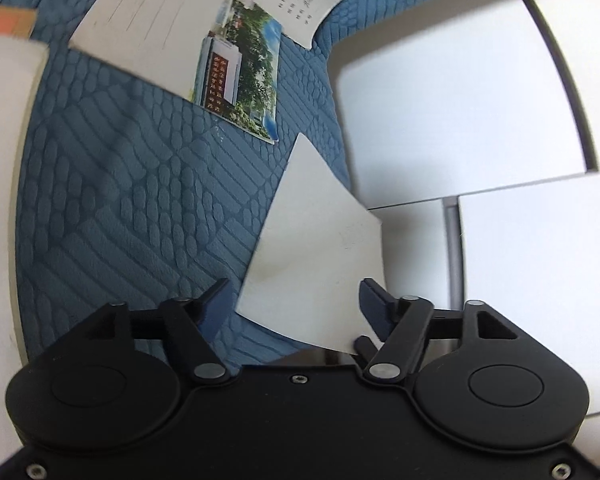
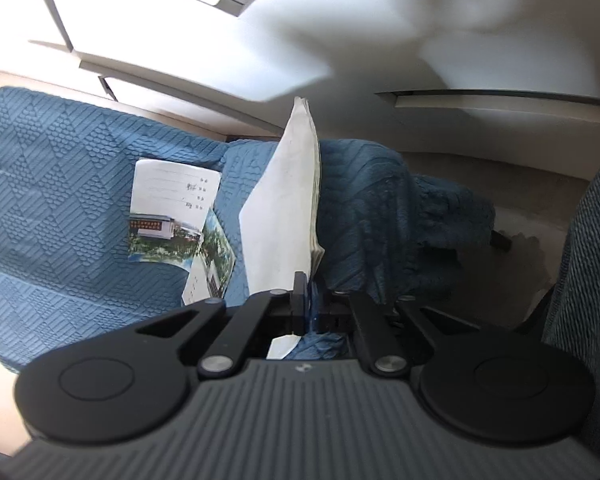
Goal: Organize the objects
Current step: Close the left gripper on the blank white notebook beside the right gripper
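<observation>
In the left wrist view my left gripper [image 1: 296, 296] stands open over a blue textured cloth [image 1: 120, 200]. A blank white card [image 1: 312, 240] lies between its fingers; the pads do not press on it. Farther off lie a lined white card [image 1: 148, 20], a picture postcard [image 1: 240, 76] and a white card with writing [image 1: 312, 0]. In the right wrist view my right gripper [image 2: 306, 280] is shut on a thin stack of white cards [image 2: 288, 208] that stands on edge. Left of it two postcards [image 2: 172, 208] overlap on the blue cloth [image 2: 60, 180].
White cabinet panels [image 1: 460, 100] border the cloth on the right in the left wrist view. A white surface [image 1: 4, 160] and an orange-edged thing [image 1: 4, 22] sit at the left. In the right wrist view the cloth drapes down [image 2: 400, 220] at the right.
</observation>
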Demonstrator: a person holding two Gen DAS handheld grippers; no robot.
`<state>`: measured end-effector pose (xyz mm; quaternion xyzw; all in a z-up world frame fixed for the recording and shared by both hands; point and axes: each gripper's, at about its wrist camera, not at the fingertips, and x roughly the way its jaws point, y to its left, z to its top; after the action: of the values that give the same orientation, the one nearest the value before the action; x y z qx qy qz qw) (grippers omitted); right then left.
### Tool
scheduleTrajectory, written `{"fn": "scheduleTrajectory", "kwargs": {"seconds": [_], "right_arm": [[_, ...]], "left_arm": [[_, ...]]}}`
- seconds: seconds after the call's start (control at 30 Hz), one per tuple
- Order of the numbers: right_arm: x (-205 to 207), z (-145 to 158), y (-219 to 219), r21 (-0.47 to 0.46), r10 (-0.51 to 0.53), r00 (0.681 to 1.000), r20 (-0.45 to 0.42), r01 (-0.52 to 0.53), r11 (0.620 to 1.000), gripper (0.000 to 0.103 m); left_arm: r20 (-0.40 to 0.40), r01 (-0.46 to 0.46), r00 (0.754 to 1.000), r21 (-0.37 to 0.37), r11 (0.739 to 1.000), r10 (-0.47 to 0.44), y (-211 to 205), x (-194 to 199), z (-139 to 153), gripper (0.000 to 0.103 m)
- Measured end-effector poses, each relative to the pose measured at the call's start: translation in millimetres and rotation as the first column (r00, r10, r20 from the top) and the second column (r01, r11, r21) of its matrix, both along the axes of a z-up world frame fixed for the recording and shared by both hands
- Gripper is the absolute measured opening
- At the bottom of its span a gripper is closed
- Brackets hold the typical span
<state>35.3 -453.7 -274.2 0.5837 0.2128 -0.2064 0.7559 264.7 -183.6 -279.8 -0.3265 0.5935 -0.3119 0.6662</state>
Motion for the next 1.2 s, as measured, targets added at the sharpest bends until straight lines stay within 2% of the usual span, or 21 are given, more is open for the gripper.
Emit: {"fn": "scheduleTrajectory", "kwargs": {"seconds": [0.17,0.37,0.53,0.67,0.77,0.83,1.0,1.03,1.2], "right_arm": [[6.8,25.1,7.6,-0.015,0.026,0.999,0.037,-0.025,1.0,0.004],[15.2,53.3,12.7,-0.018,0.043,0.997,0.064,-0.042,0.999,0.004],[17.3,65.1,18.1,-0.014,0.07,0.996,0.055,-0.07,0.997,0.004],[15.6,65.1,19.1,0.006,0.093,0.995,0.026,-0.093,0.996,0.004],[14.4,69.9,21.3,-0.005,0.11,0.994,0.009,-0.11,0.994,0.004],[13.8,72.5,22.6,-0.01,0.114,0.993,0.0,-0.114,0.993,0.004],[12.2,74.3,23.7,-0.04,0.116,0.992,-0.054,-0.118,0.992,0.004],[11.3,73.5,23.4,-0.045,0.116,0.991,-0.068,-0.119,0.992,0.004],[10.0,72.0,20.8,-0.057,0.117,0.985,-0.126,-0.125,0.991,0.004]], "left_arm": [[-0.091,-0.061,0.994,-0.072,0.996,0.054,12.0,-0.6,-9.3,0.073],[-0.209,-0.096,0.976,-0.162,0.982,0.061,15.2,-4.5,-24.6,0.073],[-0.258,-0.122,0.963,-0.167,0.978,0.076,16.2,-1.8,-37.1,0.072],[-0.269,-0.087,0.962,-0.165,0.982,0.04,7.5,-0.8,-42.1,0.067],[-0.274,-0.077,0.961,-0.16,0.984,0.03,1.8,-3.2,-46.0,0.056],[-0.272,-0.048,0.962,-0.147,0.988,0.006,-2.0,-5.0,-47.5,0.041],[-0.217,0.005,0.976,-0.082,0.997,-0.023,-11.9,-9.0,-41.2,0.028],[-0.221,0.002,0.975,-0.083,0.997,-0.02,-12.7,-9.0,-40.8,0.024],[-0.195,0.024,0.98,-0.063,0.998,-0.036,-19.5,-13.2,-32.4,0.014]]}}
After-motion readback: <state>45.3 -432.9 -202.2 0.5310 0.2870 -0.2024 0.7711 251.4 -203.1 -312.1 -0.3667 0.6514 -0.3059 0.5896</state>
